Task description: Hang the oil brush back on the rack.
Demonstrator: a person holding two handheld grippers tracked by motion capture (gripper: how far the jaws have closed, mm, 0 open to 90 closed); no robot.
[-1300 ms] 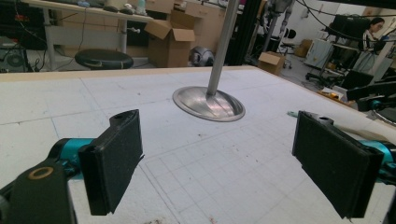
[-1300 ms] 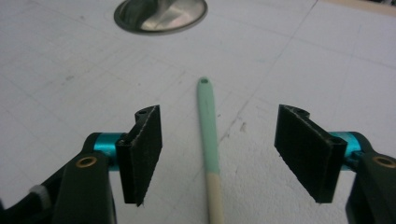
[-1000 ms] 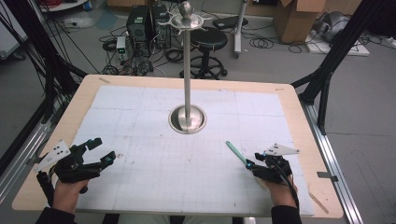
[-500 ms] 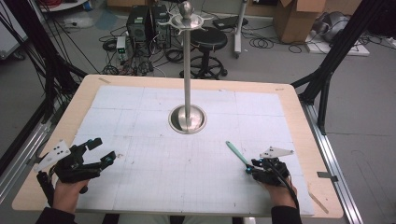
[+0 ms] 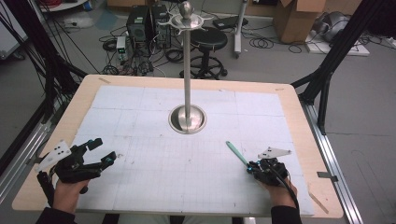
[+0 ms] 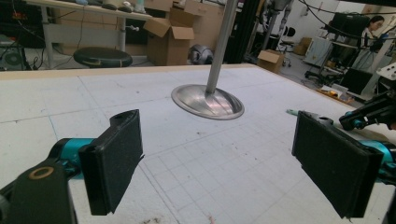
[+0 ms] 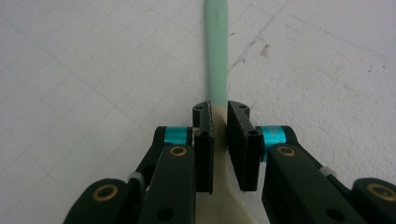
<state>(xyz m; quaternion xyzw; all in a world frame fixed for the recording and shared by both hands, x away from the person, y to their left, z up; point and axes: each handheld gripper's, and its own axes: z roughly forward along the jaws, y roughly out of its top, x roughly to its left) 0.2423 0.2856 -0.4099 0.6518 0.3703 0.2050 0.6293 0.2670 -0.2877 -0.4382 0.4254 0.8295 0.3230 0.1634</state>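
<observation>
The right gripper (image 5: 253,166) lay low at the near right of the surface (image 5: 140,116), and its fingers (image 7: 203,140) had just been closing around a slim utensil (image 5: 237,153) with a pale green handle and a cream end. In the right gripper view, the cream end sat between the two black pads (image 7: 238,140), which were nearly together on it; whether both pressed it could not be told for certain. The green handle ran from the fingers along the white gridded mat (image 5: 154,186) toward the far left. The left gripper (image 5: 102,150), held at the near left, had its fingers (image 6: 114,163) spread wide with nothing between them. A steel stand (image 5: 187,65) with a round base rose at the middle of the surface, well apart from both grippers.
</observation>
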